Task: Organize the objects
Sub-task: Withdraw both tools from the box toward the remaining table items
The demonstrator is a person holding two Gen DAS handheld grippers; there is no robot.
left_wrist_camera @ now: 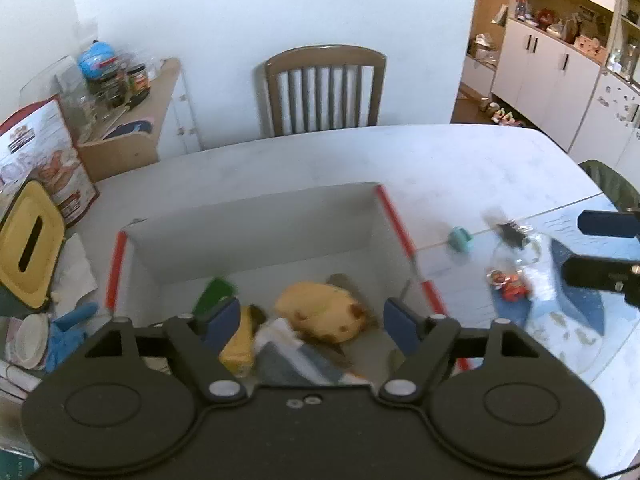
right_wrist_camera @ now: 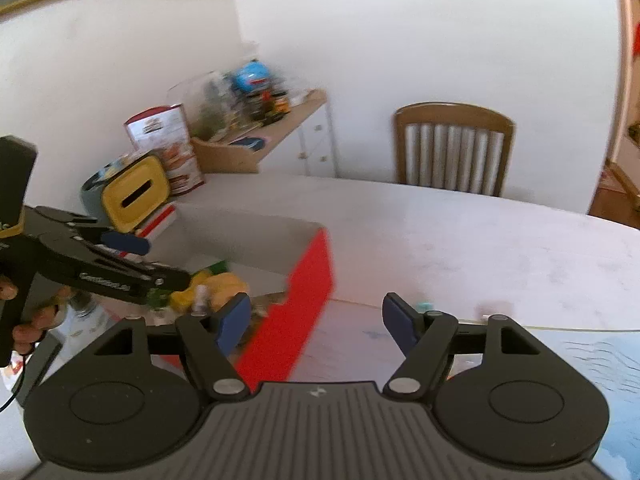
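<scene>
Two grippers are at work, both with their blue-padded fingers spread wide and nothing between them. Nearest in the left wrist view, the left gripper [left_wrist_camera: 308, 320] hangs over the near side of the box [left_wrist_camera: 256, 220], a white cardboard carton with red edges, probably placed there because this is where items are being dropped. Inside the box, right under the fingers, lie a yellow soft thing [left_wrist_camera: 238, 344], a folded blue-grey and white piece [left_wrist_camera: 296, 356], and a rounded tan plush toy [left_wrist_camera: 320, 312] with brown patches; a green item [left_wrist_camera: 214, 292] sits toward the box's left wall. These look already sorted.

Right of the box, on the pale, matte table [left_wrist_camera: 400, 156], small things wait loose: a teal roll-shaped piece [left_wrist_camera: 461, 239] just beside the box, then a black clip-like object [left_wrist_camera: 512, 234], and a small red-and-orange trinket [left_wrist_camera: 506, 280] on a clear glossy sheet over a blue mat [left_wrist_camera: 580, 304]. Blur hides their finer detail.

The right gripper [right_wrist_camera: 316, 320] hovers over the table just right of the box's red side, likely lined up to collect one of those loose pieces.

Left of the box stands a yellow-lidded container [left_wrist_camera: 30, 244]; beyond the box, a wooden slatted chair [left_wrist_camera: 324, 88] faces the table
</scene>
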